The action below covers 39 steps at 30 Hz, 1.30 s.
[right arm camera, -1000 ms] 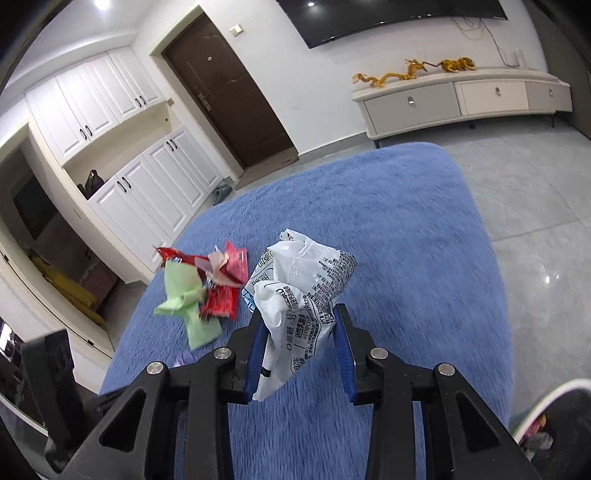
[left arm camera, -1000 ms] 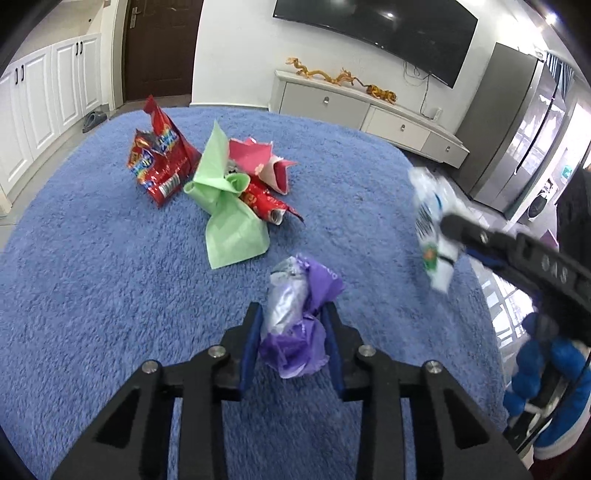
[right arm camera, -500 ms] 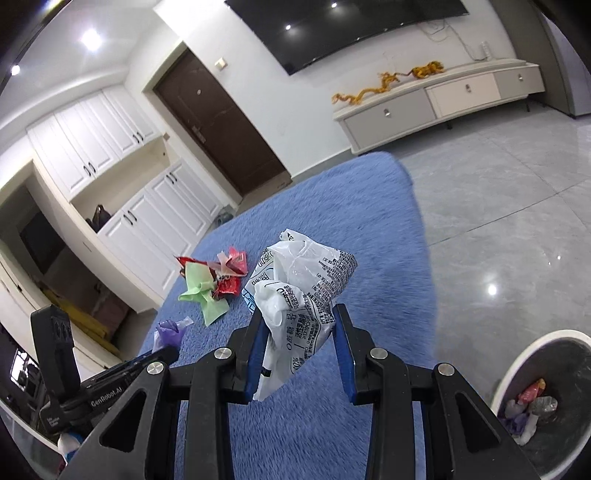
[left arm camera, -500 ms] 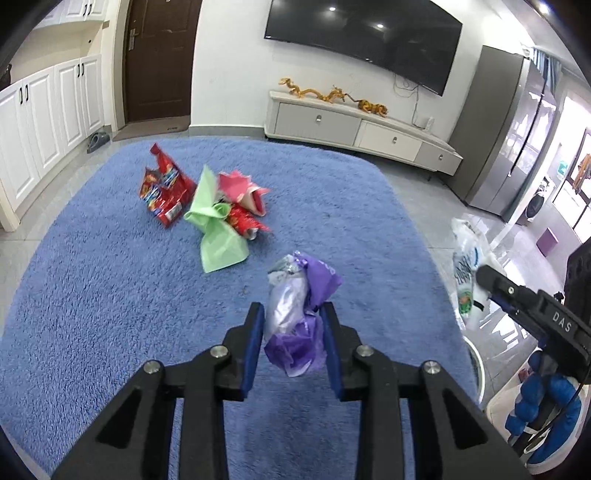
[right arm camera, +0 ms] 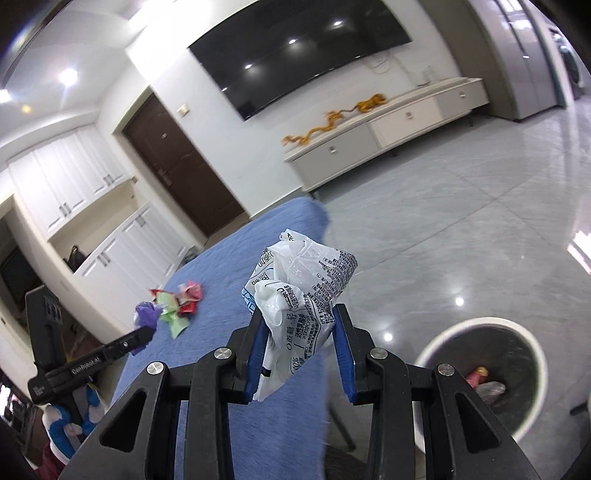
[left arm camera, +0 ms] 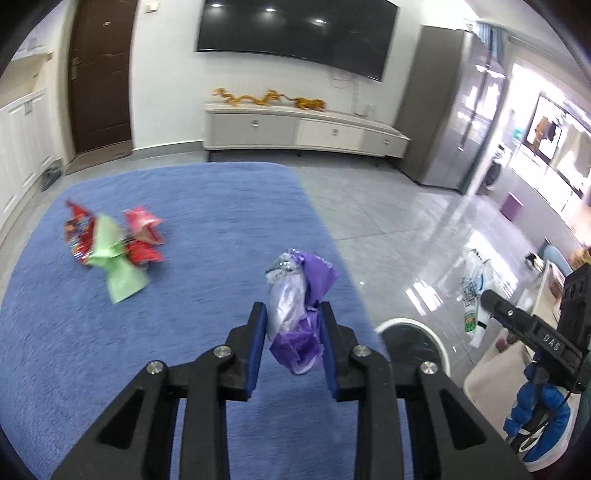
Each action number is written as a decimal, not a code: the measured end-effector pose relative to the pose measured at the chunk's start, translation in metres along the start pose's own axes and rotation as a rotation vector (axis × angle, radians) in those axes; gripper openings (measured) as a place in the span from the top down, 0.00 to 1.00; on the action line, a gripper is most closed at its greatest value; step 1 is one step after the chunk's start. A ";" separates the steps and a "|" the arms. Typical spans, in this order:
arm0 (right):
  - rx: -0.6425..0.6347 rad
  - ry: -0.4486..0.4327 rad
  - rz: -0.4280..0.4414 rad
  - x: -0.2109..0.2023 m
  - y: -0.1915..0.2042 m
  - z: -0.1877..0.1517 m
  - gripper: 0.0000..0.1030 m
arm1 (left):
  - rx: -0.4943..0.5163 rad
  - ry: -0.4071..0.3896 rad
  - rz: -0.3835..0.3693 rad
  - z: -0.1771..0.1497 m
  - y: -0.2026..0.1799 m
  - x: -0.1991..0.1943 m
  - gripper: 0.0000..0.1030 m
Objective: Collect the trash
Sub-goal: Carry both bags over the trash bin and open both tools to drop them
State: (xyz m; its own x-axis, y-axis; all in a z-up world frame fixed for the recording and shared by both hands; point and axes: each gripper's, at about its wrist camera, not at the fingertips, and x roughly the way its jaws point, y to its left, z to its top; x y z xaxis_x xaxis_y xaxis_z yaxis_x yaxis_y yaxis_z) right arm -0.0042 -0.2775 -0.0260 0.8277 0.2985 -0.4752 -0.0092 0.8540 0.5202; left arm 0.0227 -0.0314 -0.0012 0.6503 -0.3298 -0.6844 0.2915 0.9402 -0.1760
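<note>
My left gripper (left arm camera: 291, 314) is shut on a crumpled purple and silver wrapper (left arm camera: 301, 291), held above the right edge of the blue rug (left arm camera: 207, 229). My right gripper (right arm camera: 297, 317) is shut on a white printed plastic bag (right arm camera: 301, 291), held in the air left of a white-rimmed trash bin (right arm camera: 517, 332) that holds some trash. The bin's rim (left arm camera: 436, 334) shows in the left wrist view, with the right gripper (left arm camera: 491, 297) and its bag (left arm camera: 472, 295) beyond it. A pile of red, pink and green wrappers (left arm camera: 110, 243) lies on the rug; it also shows in the right wrist view (right arm camera: 177, 304).
Grey tiled floor (right arm camera: 461, 206) lies to the right of the rug. A white TV cabinet (left arm camera: 303, 133) stands at the far wall under a black TV (left arm camera: 295, 33). White cupboards (right arm camera: 92, 229) and a brown door (right arm camera: 181, 166) are at the left.
Both grippers have swung right, away from the wrapper pile, toward the trash bin, each still holding its piece. The bin has come closer and larger in the right wrist view.
</note>
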 end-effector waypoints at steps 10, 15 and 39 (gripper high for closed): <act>0.130 -0.006 -0.137 -0.027 -0.072 -0.016 0.67 | 0.195 0.085 -0.125 0.005 -0.093 0.041 0.74; 0.196 0.014 -0.194 -0.029 -0.105 -0.025 0.66 | 0.274 0.141 -0.172 0.001 -0.130 0.065 0.74; 0.319 0.102 -0.334 -0.005 -0.173 -0.043 0.48 | 0.352 0.289 -0.365 -0.007 -0.220 0.128 0.47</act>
State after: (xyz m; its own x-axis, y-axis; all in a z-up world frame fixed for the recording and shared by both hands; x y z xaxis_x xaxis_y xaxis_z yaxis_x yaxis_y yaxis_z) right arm -0.0314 -0.4080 -0.1441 0.6968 0.0836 -0.7124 0.4338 0.7418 0.5114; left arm 0.0371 -0.2797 -0.0551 0.2605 -0.5437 -0.7978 0.7082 0.6692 -0.2249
